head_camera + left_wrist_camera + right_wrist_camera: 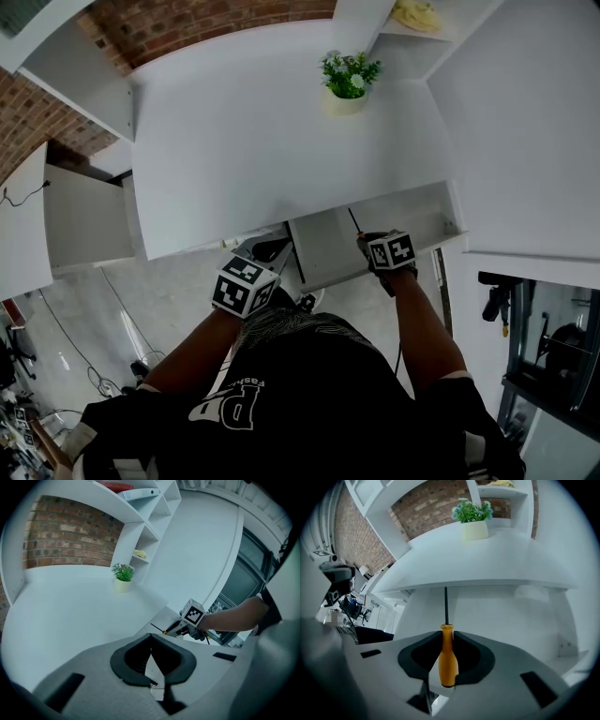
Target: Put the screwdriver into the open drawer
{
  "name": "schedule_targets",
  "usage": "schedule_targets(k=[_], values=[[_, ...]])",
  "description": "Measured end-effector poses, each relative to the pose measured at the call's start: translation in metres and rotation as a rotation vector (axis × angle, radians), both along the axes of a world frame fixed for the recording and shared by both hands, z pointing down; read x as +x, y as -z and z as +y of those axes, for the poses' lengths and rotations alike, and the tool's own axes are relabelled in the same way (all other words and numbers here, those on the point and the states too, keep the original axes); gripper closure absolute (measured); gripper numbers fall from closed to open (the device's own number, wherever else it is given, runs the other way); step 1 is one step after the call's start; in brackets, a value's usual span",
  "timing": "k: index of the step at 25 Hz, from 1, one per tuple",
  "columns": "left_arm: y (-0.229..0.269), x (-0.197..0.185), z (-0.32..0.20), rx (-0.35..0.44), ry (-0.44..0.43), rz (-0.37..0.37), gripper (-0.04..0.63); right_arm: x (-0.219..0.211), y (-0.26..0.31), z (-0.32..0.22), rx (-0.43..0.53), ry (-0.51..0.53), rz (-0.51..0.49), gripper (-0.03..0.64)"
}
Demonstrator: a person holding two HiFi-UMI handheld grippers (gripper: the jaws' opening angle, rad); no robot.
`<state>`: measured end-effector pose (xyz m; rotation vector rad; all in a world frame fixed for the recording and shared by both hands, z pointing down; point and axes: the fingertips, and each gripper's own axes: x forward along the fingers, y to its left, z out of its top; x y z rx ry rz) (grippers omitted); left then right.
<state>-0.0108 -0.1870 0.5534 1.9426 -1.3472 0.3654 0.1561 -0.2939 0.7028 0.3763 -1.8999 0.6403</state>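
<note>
Holding the screwdriver (447, 660) by its orange handle, the right gripper (446, 635) has both jaws pressed closed on the handle. The thin black shaft points straight forward, away from the gripper. In the head view the tool is over the open drawer (326, 251), which is pulled out from under the front edge of the white desk (253, 141). The shaft reaches toward the back of the drawer, below the desk top. Whether the tip touches the drawer floor, I cannot tell.

The left gripper (151, 640) has its jaws together and nothing is between them. In the head view it is below the desk edge, just beside the left side of the drawer and apart from the right gripper.

On the desk top, near the back, stands a small potted plant (349, 82) in a pale pot. Behind the desk there is a brick wall (187, 23), and white shelves (154, 508) rise at the right side.
</note>
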Motion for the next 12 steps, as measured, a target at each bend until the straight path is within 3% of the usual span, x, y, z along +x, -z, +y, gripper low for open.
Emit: schedule_targets(k=[12], values=[[-0.022,-0.022,0.006,-0.057,0.035,0.025,0.578,-0.011,-0.054,-0.029,-0.123,-0.229,0.086,0.535]])
